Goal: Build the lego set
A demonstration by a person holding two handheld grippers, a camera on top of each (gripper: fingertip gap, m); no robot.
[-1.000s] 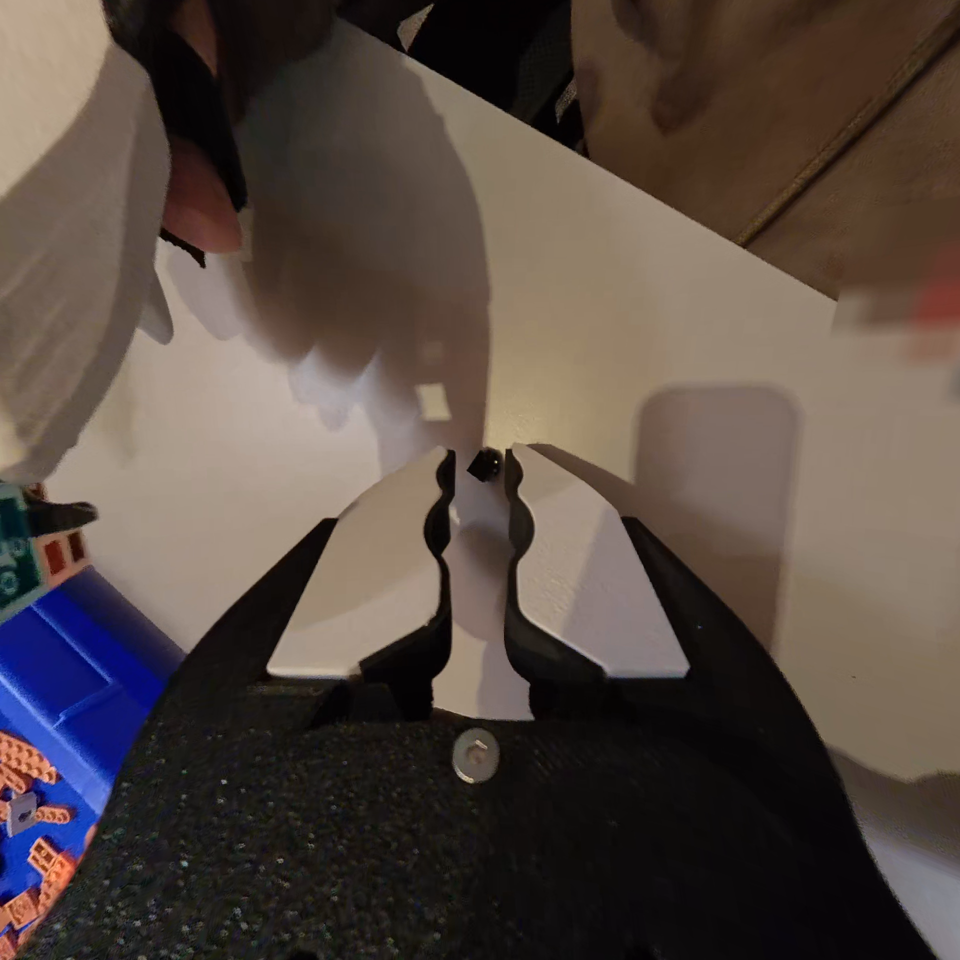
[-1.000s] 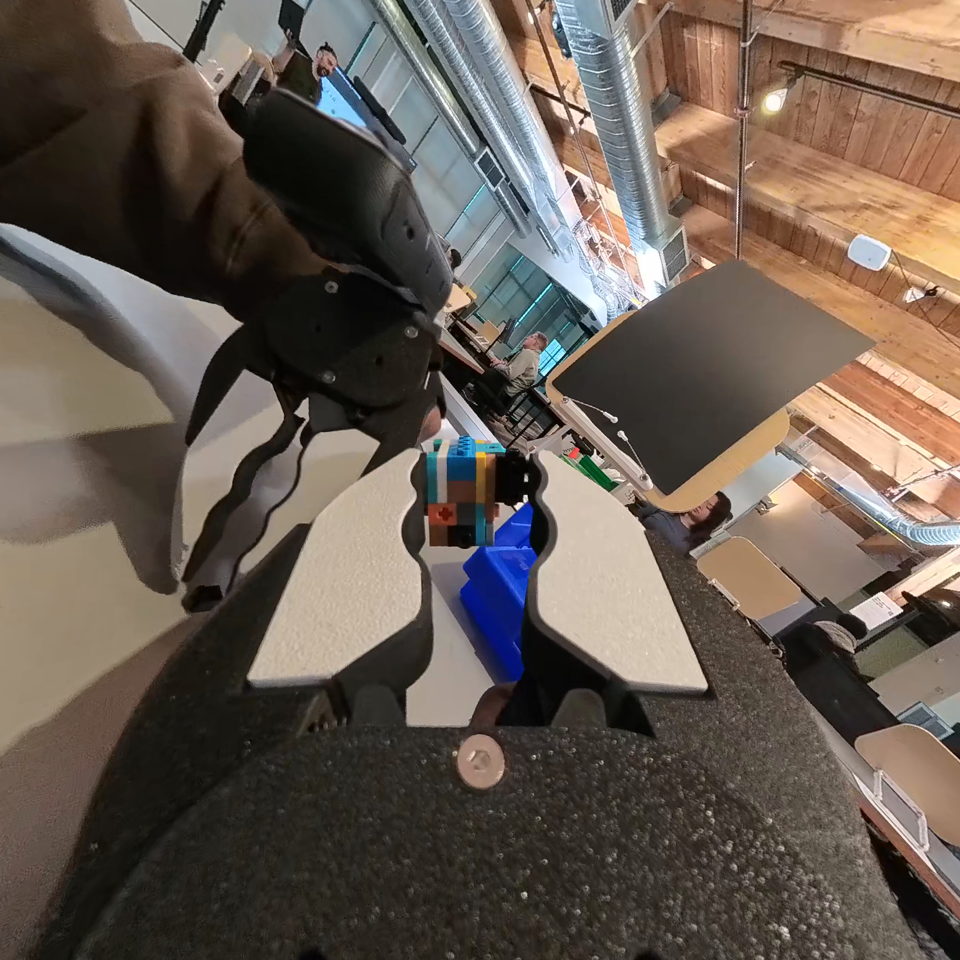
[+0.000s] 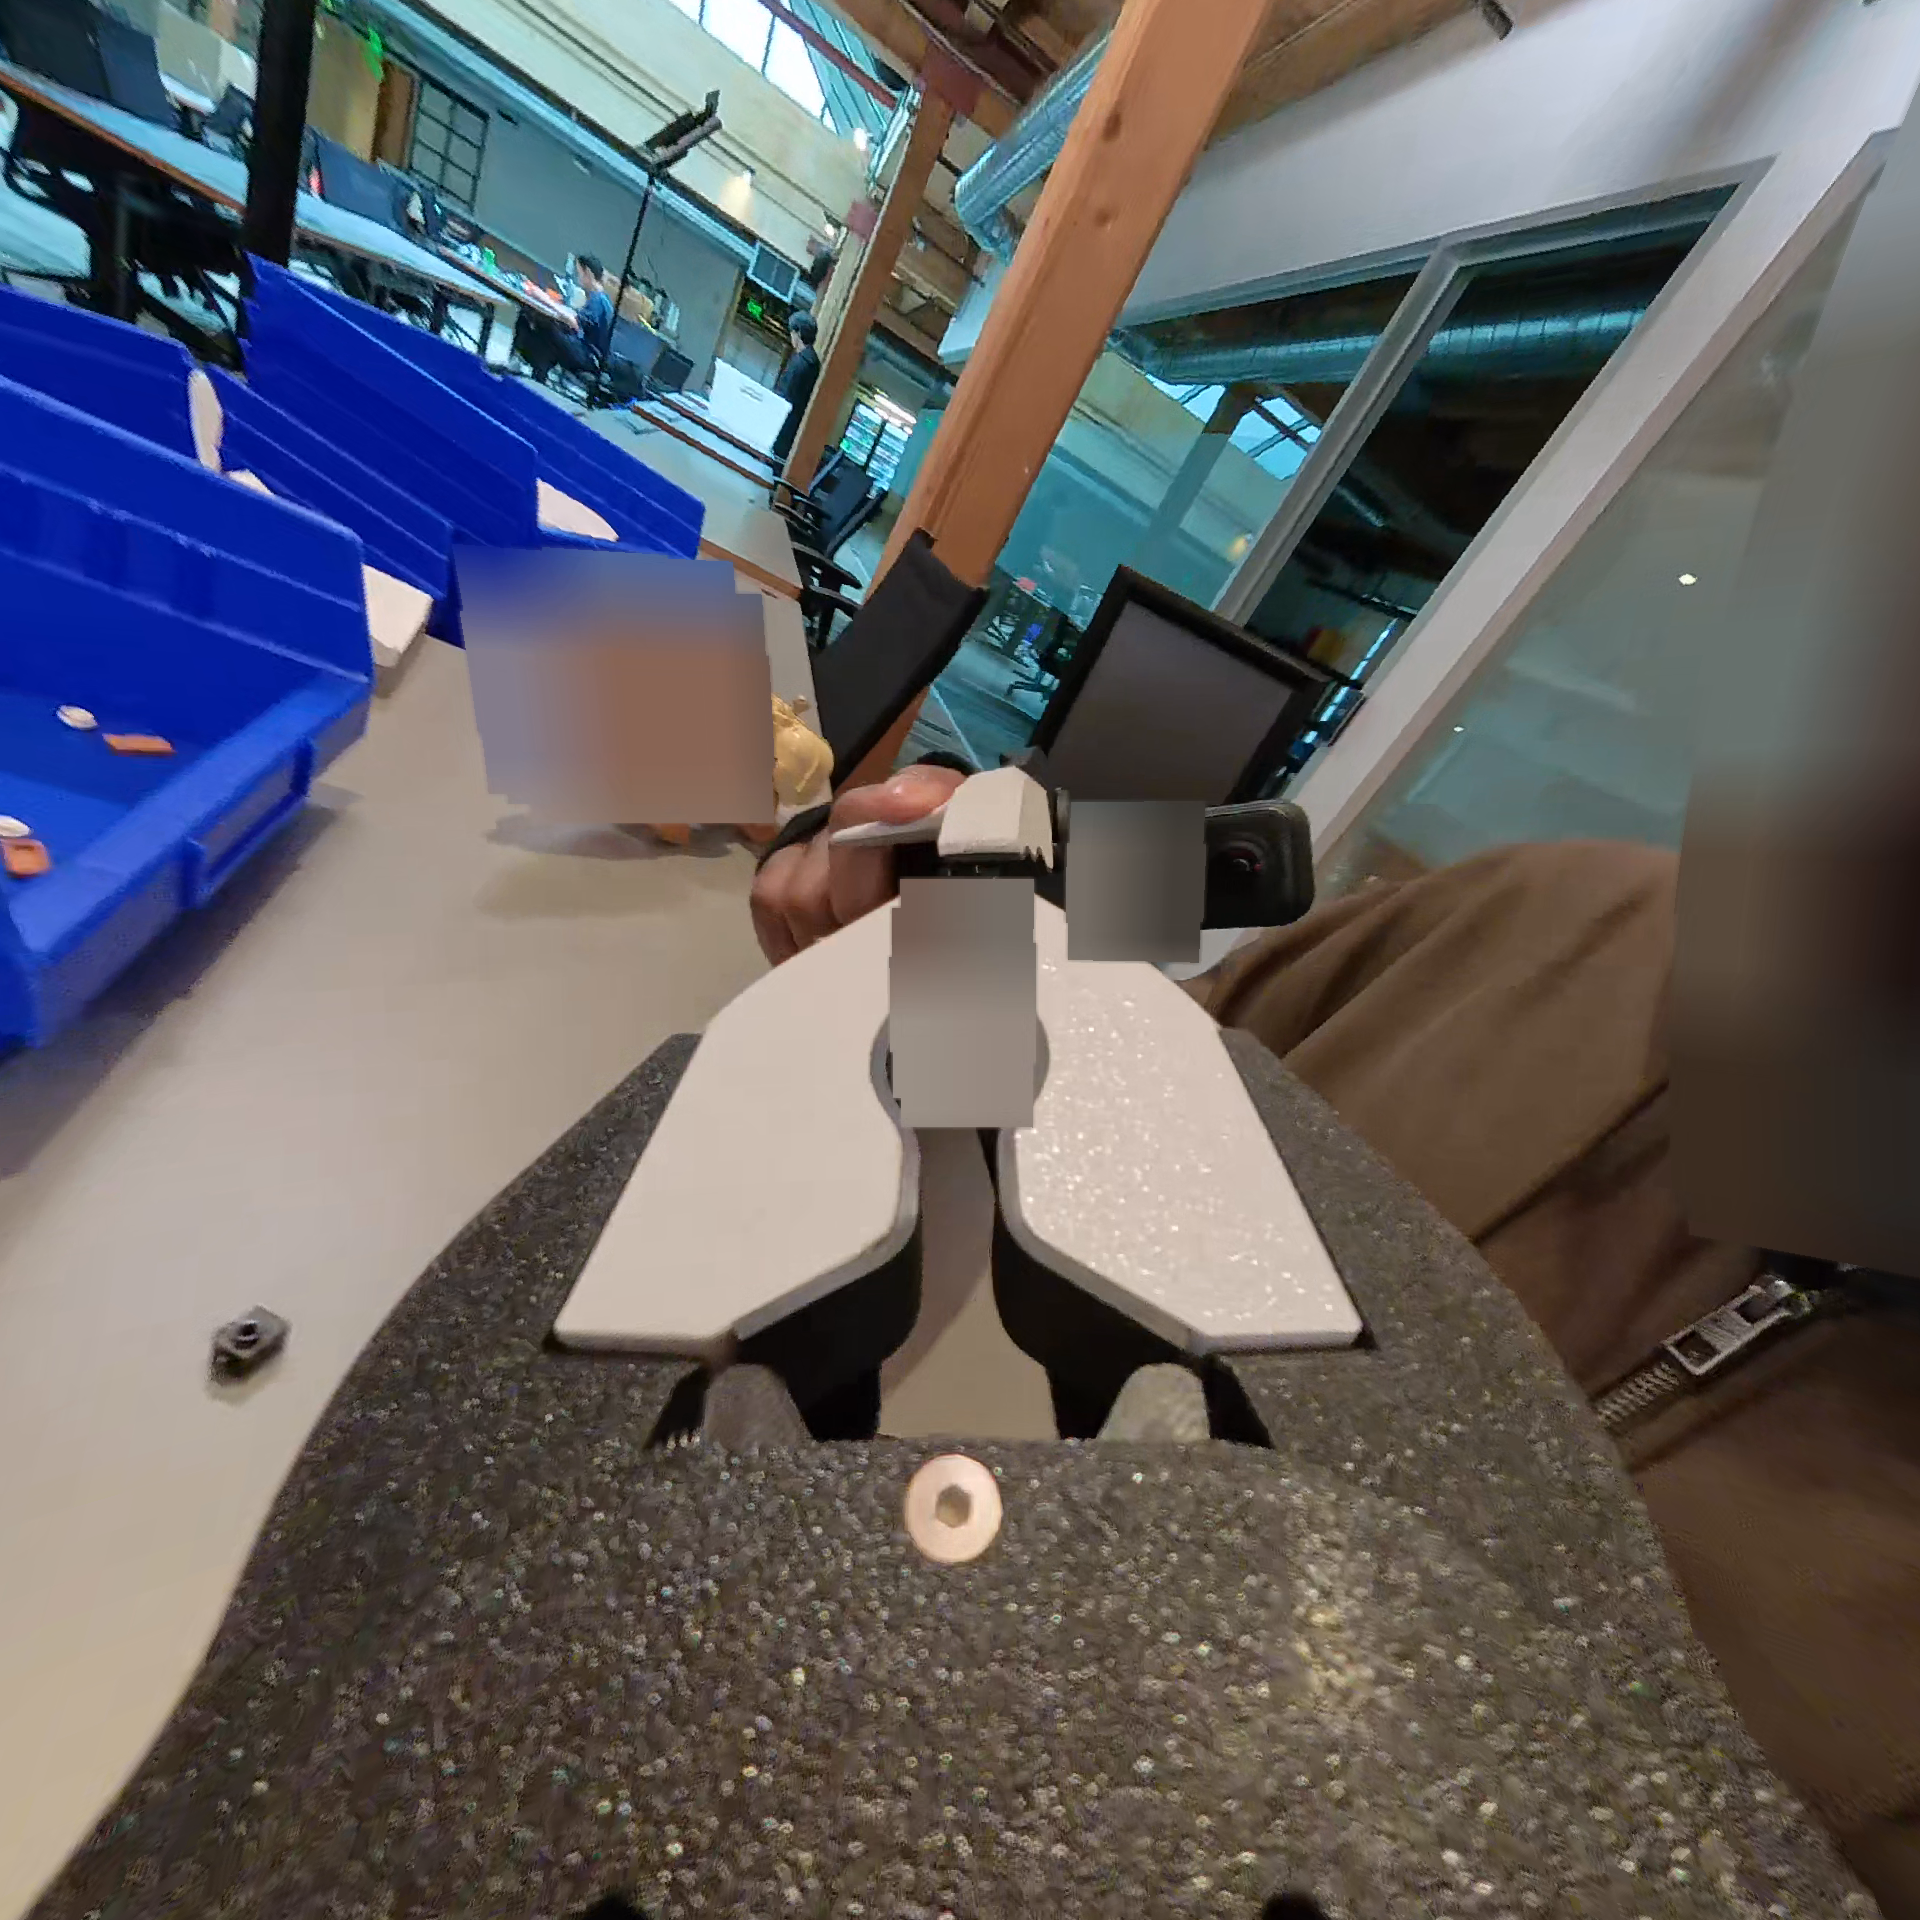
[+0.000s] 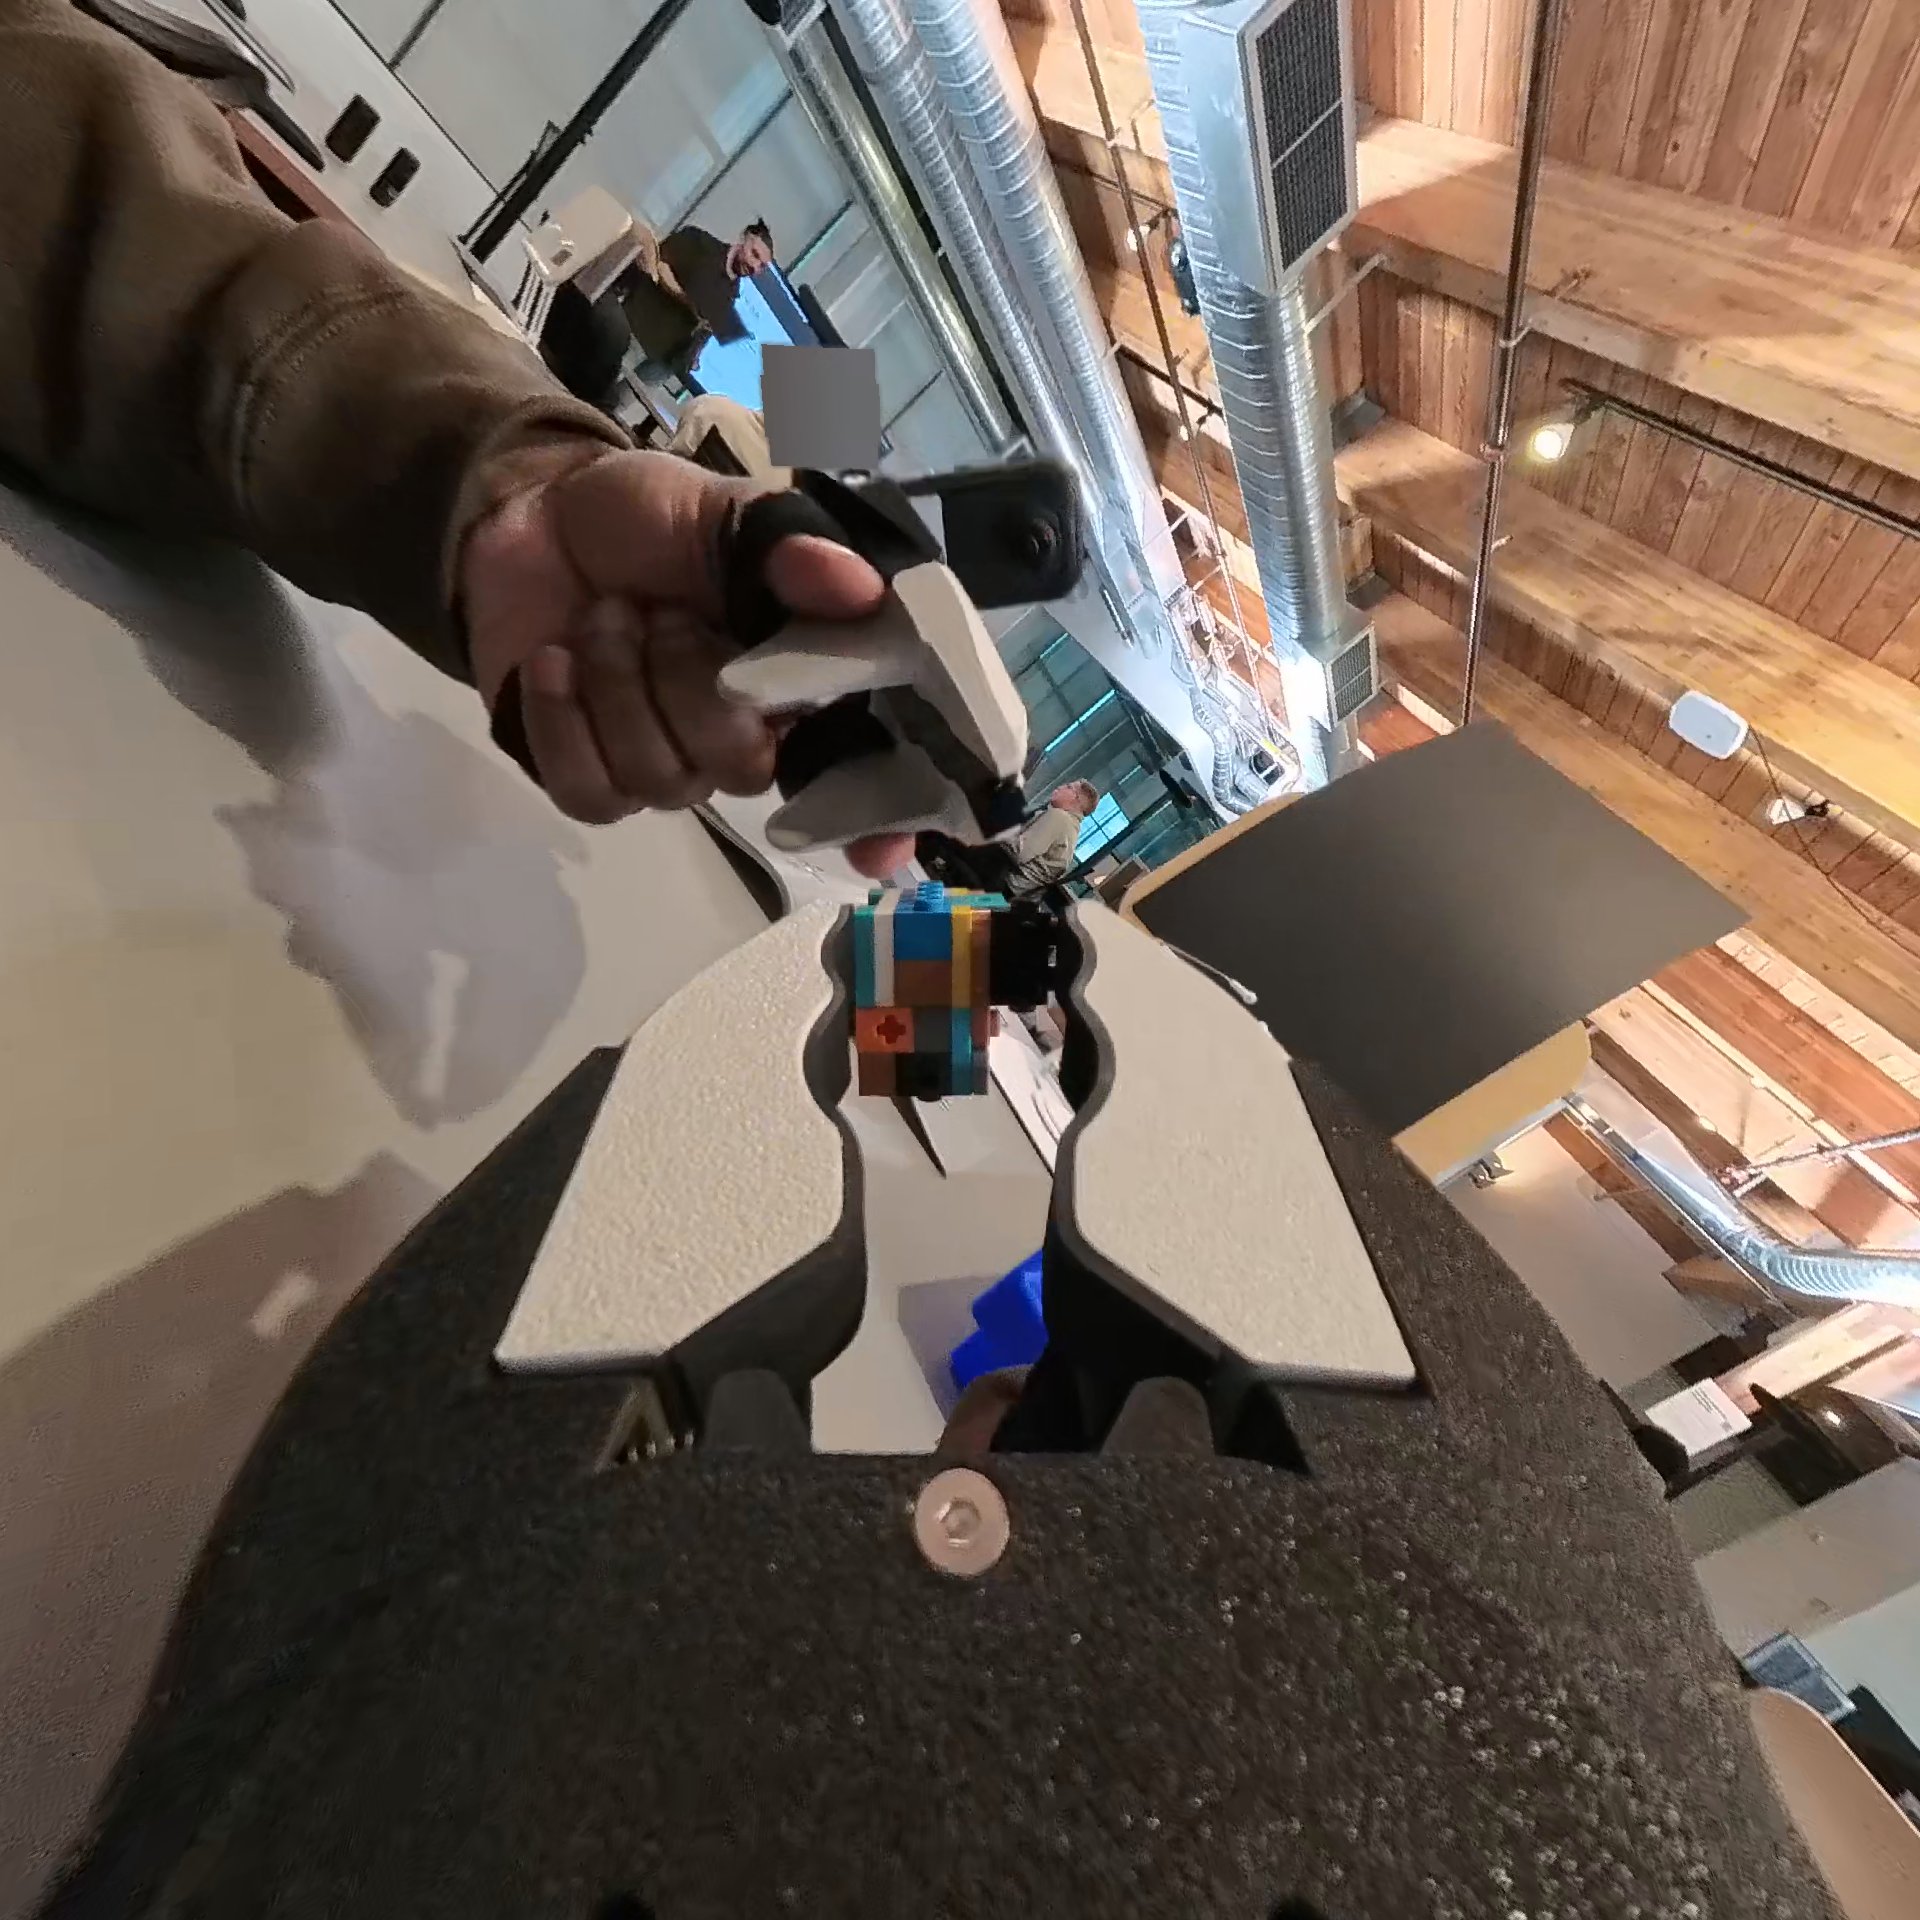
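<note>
Both grippers have speckled black bodies, a silver hex screw (image 4: 960, 1536) at centre, and white-faced fingers (image 4: 686, 1174) with wavy black edges. Brown sleeve (image 4: 239, 343); metal zip (image 3: 1714, 1340).

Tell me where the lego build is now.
In the right wrist view, the lego build sits clamped between the right gripper fingertips, just below the left gripper.

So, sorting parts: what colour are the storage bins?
Blue bins, clearest in the left wrist view.

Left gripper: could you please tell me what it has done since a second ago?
The left gripper has lifted from pointing down at the table to facing the right gripper, tips near the lego build. Whether it carries a piece is unclear. The right gripper stays shut on the build.
</note>
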